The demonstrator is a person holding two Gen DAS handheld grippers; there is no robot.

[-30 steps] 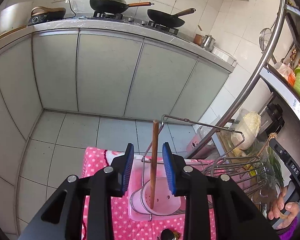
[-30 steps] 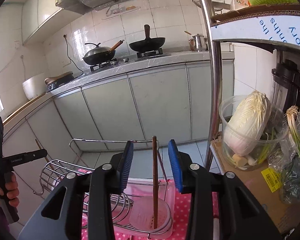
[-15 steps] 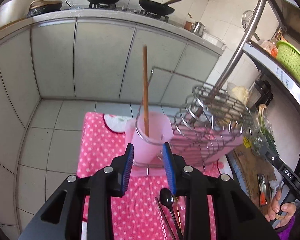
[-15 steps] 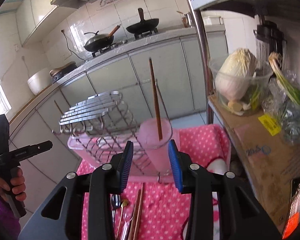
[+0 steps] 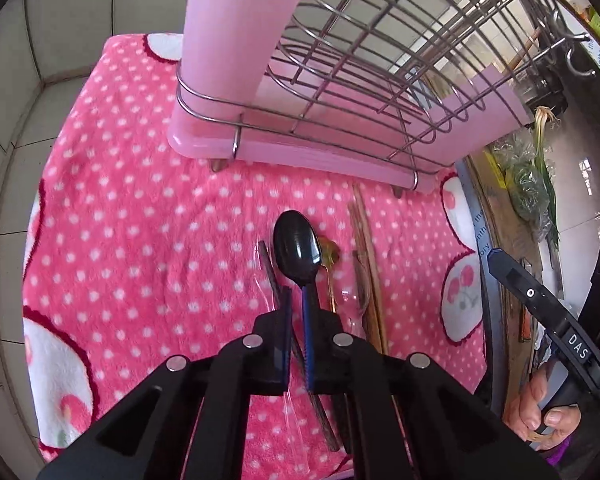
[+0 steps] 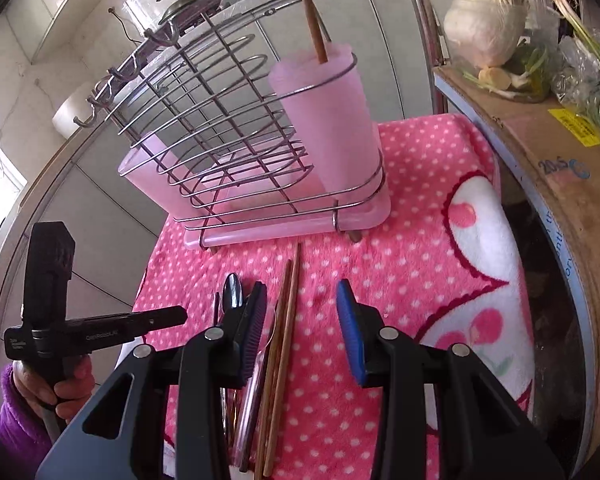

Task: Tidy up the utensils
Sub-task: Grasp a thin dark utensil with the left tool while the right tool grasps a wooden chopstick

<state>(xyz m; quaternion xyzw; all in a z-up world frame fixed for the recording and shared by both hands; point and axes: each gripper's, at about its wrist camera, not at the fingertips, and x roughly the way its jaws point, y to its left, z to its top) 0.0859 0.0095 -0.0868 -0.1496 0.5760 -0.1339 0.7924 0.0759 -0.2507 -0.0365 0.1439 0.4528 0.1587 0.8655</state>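
The left tool [image 5: 296,300] is clenched tight around the thin handle of the black spoon [image 5: 296,246]. The spoon lies on the pink dotted cloth [image 5: 140,240] that covers the tabletop, and its round bowl sticks out just past the tool's tips. The spoon's long line runs straight ahead of the tool, toward the pink tray of the wire rack [image 5: 380,60]. So I think the next move is to lift the spoon up and carry it forward to the tall pink cup [image 5: 236,28] that sits in the near corner of the rack. Other things lie just beside the spoon: a dark stick on one side, a small gold spoon [image 5: 330,256] on the other, and brown chopsticks [image 5: 366,248] a bit further over. They are close, so they might get bumped when the spoon comes up. The left tool points steeply down at the cloth. The right tool [image 6: 302,324] is released, with nothing between its blue pads [image 6: 350,332]. It hangs over the cloth, with the chopsticks [image 6: 286,312] lying near its left pad, pointing toward the rack. In the right view one chopstick already stands in the pink cup [image 6: 332,120]. The left hand is the nearer one to the spoon.
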